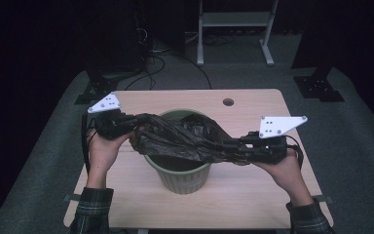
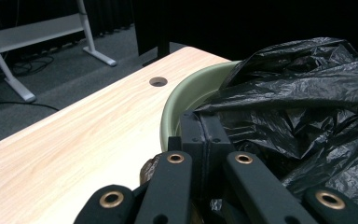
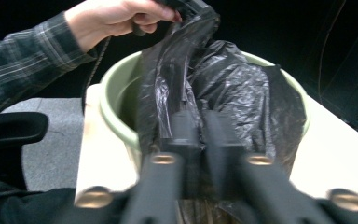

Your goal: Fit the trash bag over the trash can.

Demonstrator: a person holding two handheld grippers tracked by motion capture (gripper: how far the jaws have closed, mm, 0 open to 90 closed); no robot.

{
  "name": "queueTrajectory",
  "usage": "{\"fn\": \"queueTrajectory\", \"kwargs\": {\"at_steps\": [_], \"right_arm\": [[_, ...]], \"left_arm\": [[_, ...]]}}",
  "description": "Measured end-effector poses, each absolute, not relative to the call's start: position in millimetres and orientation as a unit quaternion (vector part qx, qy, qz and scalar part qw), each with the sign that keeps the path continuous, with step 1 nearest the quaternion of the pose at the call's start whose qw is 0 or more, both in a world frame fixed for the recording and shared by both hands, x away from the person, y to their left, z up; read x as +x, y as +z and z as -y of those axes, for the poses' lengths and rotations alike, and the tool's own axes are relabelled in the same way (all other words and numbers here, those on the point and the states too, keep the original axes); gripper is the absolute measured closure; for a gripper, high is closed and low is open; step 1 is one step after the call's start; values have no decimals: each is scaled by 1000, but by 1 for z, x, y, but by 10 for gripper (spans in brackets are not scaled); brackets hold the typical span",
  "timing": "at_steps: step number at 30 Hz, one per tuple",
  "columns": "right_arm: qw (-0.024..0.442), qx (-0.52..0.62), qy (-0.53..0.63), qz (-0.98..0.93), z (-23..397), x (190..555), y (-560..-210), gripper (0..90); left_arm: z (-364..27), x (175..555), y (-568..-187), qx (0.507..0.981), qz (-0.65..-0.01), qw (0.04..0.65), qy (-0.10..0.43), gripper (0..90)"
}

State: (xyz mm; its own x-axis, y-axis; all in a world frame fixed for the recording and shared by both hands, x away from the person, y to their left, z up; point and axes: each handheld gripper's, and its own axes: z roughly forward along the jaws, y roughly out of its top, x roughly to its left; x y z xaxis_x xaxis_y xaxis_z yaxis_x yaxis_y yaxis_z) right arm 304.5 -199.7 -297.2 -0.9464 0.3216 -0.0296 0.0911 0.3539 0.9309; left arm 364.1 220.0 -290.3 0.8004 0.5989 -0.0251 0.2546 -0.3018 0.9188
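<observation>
A crumpled black plastic bag (image 1: 185,136) is stretched across the mouth of a pale green ribbed bin (image 1: 182,180) standing mid-table. My left gripper (image 1: 134,122) is shut on the bag's left end, just above the bin's rim. At the bag's right end my right gripper (image 1: 231,146) is shut too, out past the rim. In the left gripper view the closed jaws (image 2: 203,121) pinch bag (image 2: 307,107) folds beside the bin rim (image 2: 186,88). In the right gripper view the jaws (image 3: 200,121) clamp a gathered strip of bag (image 3: 223,79) over the bin (image 3: 112,107).
The bin stands on a light wooden table (image 1: 253,190) with a round cable hole (image 1: 228,102) near its far edge. A white metal frame (image 1: 233,19) and floor cables (image 1: 151,58) lie beyond the table. A dark padded chair part (image 3: 9,130) sits at the person's side.
</observation>
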Motion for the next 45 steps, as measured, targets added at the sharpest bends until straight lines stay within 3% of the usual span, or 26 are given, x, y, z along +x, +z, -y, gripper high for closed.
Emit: {"fn": "queueTrajectory", "kwargs": {"at_steps": [11,21,33,37,45], "right_arm": [[133,199,572,-785,203,355,-300,900],[136,280,546,-778,195,408,-336,900],[140,307,477,-812,179,415,-364,900],[131,307,473,-815,183,416,-371,900],[153,295,515,-790,209,389,-339,777]], "left_arm": [[-224,383,-301,787,-288,520,164,898],[-228,405,-326,793,-322,493,158,899],[-229,410,-345,807,-346,450,162,899],[-236,409,-346,801,-347,463,154,898],[-236,401,-334,796,-335,480,150,898]]}}
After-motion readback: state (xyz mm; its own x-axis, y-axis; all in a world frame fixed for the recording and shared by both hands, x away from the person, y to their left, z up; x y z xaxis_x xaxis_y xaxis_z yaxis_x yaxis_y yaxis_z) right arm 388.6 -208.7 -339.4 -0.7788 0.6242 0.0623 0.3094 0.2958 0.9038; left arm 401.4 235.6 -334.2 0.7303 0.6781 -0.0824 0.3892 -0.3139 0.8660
